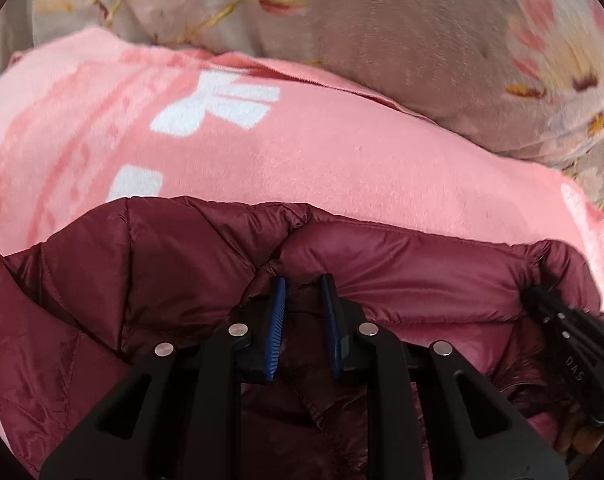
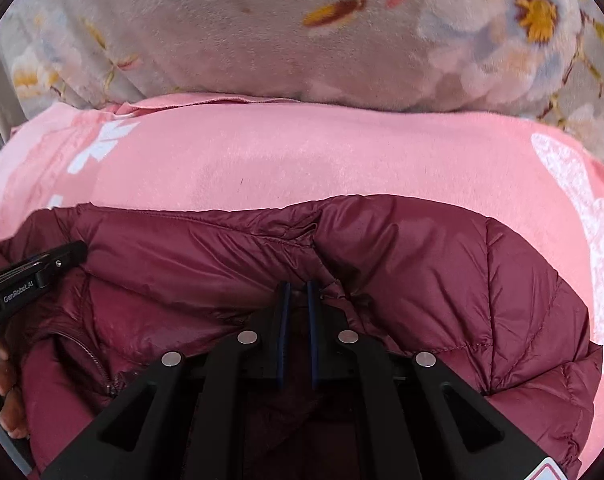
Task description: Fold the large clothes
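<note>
A puffy, quilted maroon down jacket (image 1: 161, 264) lies bunched on a pink fleece blanket with white motifs (image 1: 342, 148), a grey floral plush cover (image 1: 402, 32) beyond it. The left gripper (image 1: 302, 286) has its blue-padded jaws drawn close over a fold at the jacket's upper edge, a narrow gap showing between them with fabric in it; whether they truly bite cannot be told. The right gripper (image 2: 297, 286) stands nearly pressed together at the jacket's rim seam, apparently pinching a thin ridge of shell. A sound fold here likely depends on both tongs gripping the full padded layer, not just slippery outer cloth, and lifting evenly so the edge stays straight.
</note>
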### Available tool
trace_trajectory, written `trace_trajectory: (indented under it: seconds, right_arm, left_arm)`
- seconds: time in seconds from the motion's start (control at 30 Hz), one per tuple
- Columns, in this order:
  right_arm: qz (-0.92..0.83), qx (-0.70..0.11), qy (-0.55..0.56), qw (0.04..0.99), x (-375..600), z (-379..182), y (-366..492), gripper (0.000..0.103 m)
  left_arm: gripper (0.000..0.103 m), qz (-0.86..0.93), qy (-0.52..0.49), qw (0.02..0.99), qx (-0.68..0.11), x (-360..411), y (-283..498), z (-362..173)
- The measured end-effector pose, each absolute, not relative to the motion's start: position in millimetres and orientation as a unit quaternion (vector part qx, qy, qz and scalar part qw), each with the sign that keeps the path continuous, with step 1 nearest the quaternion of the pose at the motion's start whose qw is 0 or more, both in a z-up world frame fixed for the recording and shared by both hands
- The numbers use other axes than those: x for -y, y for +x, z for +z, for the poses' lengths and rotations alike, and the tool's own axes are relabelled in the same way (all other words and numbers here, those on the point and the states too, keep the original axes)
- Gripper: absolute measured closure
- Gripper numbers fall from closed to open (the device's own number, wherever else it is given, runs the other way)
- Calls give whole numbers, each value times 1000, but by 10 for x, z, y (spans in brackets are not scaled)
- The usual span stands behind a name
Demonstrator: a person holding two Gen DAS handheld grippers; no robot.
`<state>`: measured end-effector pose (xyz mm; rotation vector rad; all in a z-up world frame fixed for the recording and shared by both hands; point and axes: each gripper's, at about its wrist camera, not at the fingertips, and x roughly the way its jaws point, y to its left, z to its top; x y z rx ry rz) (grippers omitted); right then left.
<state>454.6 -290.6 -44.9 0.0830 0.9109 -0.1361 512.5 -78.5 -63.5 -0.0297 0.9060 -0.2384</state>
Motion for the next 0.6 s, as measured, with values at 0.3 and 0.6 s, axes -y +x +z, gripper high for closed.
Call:
trace_trajectory:
  seconds: [0.3,0.6]
  right_arm:
    - [-91,-435,-7,896,2759,-470,4598,99]
    - [-91,-436,-8,895,2760,-472,4603,99]
  left_arm:
    - [84,-99,15,904,-415,922,5072,-659]
    - [84,-93,25,906,-413,929,5050,-674]
